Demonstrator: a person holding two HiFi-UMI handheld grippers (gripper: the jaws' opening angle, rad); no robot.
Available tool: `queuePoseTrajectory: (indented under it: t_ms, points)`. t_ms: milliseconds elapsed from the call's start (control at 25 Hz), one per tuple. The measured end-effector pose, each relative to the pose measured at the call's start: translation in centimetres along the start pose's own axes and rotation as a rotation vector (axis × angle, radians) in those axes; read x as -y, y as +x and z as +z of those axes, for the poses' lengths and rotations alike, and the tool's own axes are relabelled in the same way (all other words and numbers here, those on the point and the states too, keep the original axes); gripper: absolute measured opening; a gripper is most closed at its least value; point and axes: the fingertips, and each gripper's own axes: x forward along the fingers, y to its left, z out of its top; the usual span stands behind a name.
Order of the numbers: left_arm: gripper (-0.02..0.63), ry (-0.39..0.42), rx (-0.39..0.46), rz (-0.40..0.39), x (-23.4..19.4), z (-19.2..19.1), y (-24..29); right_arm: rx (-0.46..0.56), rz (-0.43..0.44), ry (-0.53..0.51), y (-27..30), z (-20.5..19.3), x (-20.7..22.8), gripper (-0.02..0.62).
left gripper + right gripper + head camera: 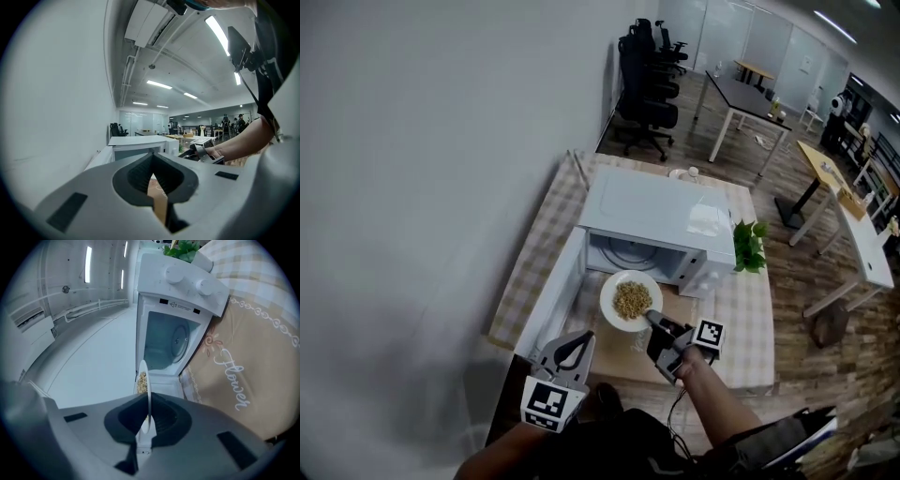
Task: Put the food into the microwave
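One white plate [609,306] of grainy food [631,300] pinched by right claw [655,321], microwave [652,217] door open, left claw [579,339] closed

In the head view, the microwave [652,220] hides most of its chamber under its own roof. The small white things [684,172] on the desk [542,246] behind the microwave are too small to tell. In the right gripper view, the plate [148,394] before the microwave shows edge-on, hiding most of the food [141,380]. Nearer than the microwave, the left forearm [492,461] is cut off by the head view's bottom edge.
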Motion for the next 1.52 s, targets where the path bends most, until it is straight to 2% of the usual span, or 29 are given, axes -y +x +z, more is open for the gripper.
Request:
queuePoseTrajectory:
  t_ms: [520, 720, 880, 1080, 1320, 1520]
  points:
    - [0.008, 0.065, -0.063, 0.038, -1.5, -1.1, 5.5, 0.123, -0.076, 0.047, 6.7, 5.5, 5.5, 0.018]
    - [0.008, 0.056, -0.094, 0.057, -2.3, -1.4, 7.2, 0.173, -0.113, 0.08, 8.0, 7.4, 7.7, 0.018]
    - [0.008, 0.061, -0.133, 0.103, -3.8, -2.2, 7.8, 0.222, -0.14, 0.107, 9.3, 8.7, 9.3, 0.018]
    - [0.008, -0.012, -0.131, 0.12, -4.9, -3.0, 8.1, 0.243, -0.172, 0.124, 10.7, 9.8, 10.7, 0.018]
    - [0.008, 0.047, -0.152, 0.088, -3.4, -2.8, 8.8, 0.304, -0.228, 0.141, 11.1, 11.0, 12.2, 0.018]
    - [0.008, 0.036, -0.176, 0.11, -3.8, -3.2, 8.3, 0.338, -0.253, 0.155, 12.0, 11.3, 12.7, 0.017]
